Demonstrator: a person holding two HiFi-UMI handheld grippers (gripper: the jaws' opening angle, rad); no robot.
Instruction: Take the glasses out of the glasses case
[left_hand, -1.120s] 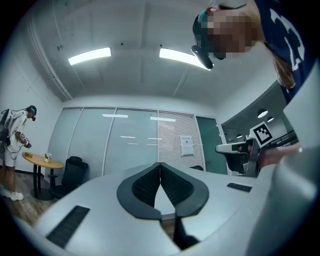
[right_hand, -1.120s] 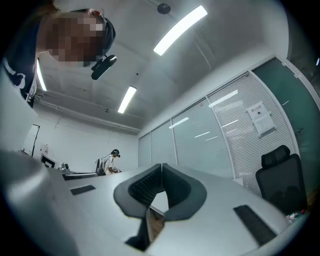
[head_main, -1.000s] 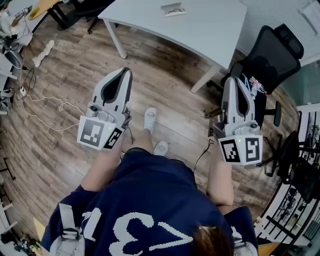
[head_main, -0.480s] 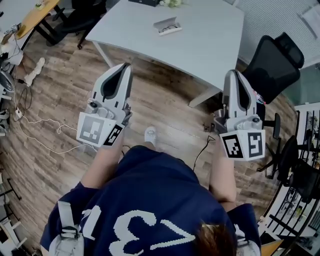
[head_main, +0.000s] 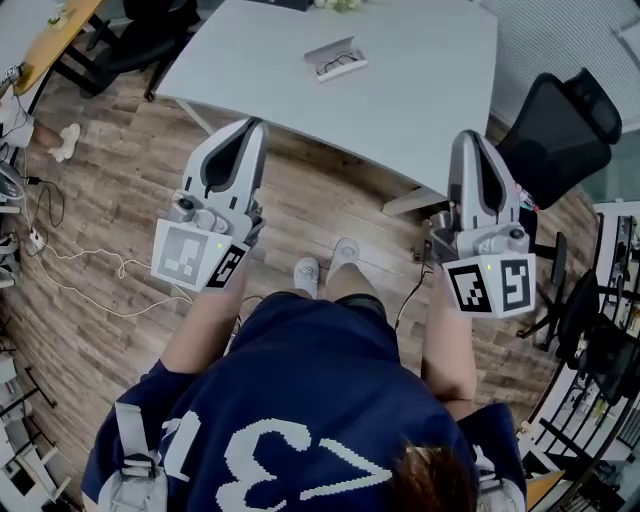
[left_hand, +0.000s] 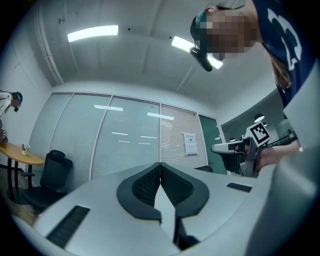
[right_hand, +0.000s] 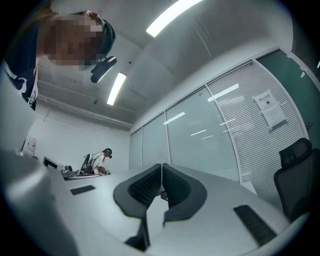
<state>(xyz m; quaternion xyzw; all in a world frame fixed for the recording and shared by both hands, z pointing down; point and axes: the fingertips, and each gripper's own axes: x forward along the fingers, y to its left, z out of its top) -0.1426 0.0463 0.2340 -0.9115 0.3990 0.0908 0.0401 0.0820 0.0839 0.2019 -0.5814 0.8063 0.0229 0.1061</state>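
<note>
Left gripper (head_main: 250, 128) and right gripper (head_main: 468, 140) fingers pressed together, empty; the shirt (head_main: 300, 380) reads "31".

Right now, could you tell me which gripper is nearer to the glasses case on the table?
Left. The left gripper is short of the glasses case, to its left; the right gripper is farther off, to its right.

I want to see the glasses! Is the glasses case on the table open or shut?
Open: in the head view the glasses case has its lid up, with dark glasses lying inside.
</note>
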